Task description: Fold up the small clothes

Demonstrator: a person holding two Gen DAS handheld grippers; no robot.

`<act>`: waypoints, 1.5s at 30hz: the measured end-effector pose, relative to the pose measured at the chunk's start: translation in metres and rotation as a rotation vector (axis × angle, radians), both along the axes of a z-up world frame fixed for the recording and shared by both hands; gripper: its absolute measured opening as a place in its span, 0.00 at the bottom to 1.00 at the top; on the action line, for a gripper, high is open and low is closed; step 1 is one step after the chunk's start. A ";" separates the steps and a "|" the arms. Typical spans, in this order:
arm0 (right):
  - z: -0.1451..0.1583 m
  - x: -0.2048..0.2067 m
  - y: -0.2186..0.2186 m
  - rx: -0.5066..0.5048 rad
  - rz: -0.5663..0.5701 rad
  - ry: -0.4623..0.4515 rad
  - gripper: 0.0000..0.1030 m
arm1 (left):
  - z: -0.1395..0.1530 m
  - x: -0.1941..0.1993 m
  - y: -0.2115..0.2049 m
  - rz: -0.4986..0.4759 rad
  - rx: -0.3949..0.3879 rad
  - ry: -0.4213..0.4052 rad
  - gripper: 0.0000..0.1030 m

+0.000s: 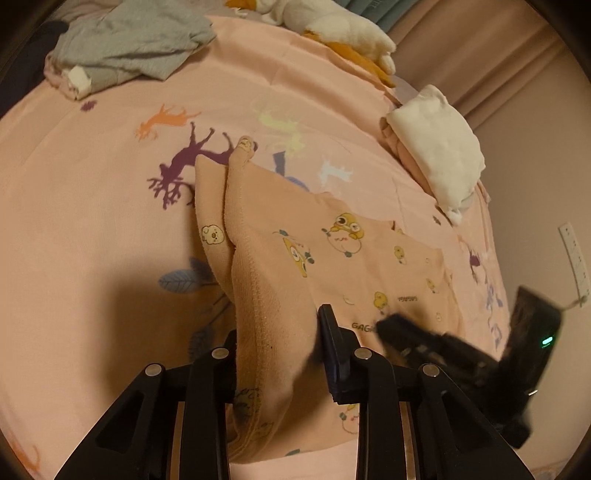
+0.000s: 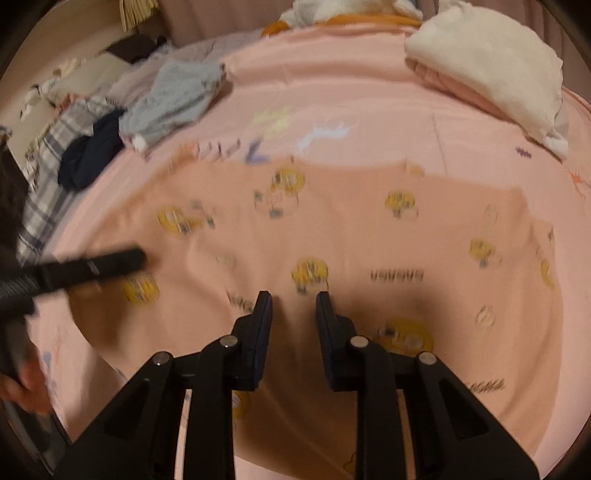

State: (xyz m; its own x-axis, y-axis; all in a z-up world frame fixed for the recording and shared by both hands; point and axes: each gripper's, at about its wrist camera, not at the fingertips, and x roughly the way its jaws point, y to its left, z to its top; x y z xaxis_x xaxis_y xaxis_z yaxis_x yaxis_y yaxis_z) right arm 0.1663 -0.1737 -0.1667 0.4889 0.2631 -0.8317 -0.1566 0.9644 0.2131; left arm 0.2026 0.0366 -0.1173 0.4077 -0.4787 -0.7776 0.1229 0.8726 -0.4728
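Observation:
A small peach garment (image 1: pixel 332 266) printed with yellow cartoon animals lies on the pink bedsheet (image 1: pixel 92 221). My left gripper (image 1: pixel 280 328) is shut on a raised fold of it, and the cloth hides the left finger. The right gripper (image 1: pixel 424 332) shows blurred at the right of the left wrist view, over the garment. In the right wrist view the garment (image 2: pixel 351 229) lies spread flat, and my right gripper (image 2: pixel 293 299) is open just above it with nothing between its fingers (image 2: pixel 264 306). The left gripper (image 2: pixel 92 269) shows blurred at the left.
A grey rumpled garment (image 1: pixel 129 48) lies at the far left of the bed. A folded white and pink stack (image 1: pixel 439 151) sits at the right edge. Plush toys (image 1: pixel 332 22) lie at the head. Dark and plaid cloths (image 2: pixel 74 158) lie off the left side.

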 end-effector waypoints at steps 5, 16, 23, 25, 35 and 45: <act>0.007 -0.011 0.002 0.020 0.008 -0.005 0.23 | 0.011 -0.005 -0.010 -0.017 0.039 -0.030 0.26; 0.004 -0.033 0.002 0.089 0.045 -0.005 0.26 | 0.032 -0.012 -0.035 -0.064 0.076 -0.081 0.23; 0.014 -0.034 -0.070 0.475 -0.149 -0.004 0.62 | 0.043 -0.013 -0.068 -0.133 0.095 -0.108 0.22; 0.004 -0.025 -0.087 0.640 -0.185 0.037 0.63 | 0.039 -0.012 -0.082 -0.159 0.100 -0.104 0.22; -0.025 0.014 -0.084 0.873 -0.231 0.180 0.79 | -0.003 -0.019 -0.129 -0.348 0.030 0.023 0.22; -0.023 0.046 -0.057 0.600 -0.184 0.215 0.74 | 0.001 -0.035 -0.056 -0.243 -0.018 0.027 0.22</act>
State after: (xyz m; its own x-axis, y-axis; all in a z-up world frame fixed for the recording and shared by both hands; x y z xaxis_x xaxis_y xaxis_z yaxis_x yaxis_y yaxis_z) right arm 0.2125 -0.2310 -0.1893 0.4099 0.6395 -0.6504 0.1048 0.6753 0.7300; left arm 0.1671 -0.0195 -0.1162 0.2576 -0.5742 -0.7771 0.3151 0.8102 -0.4943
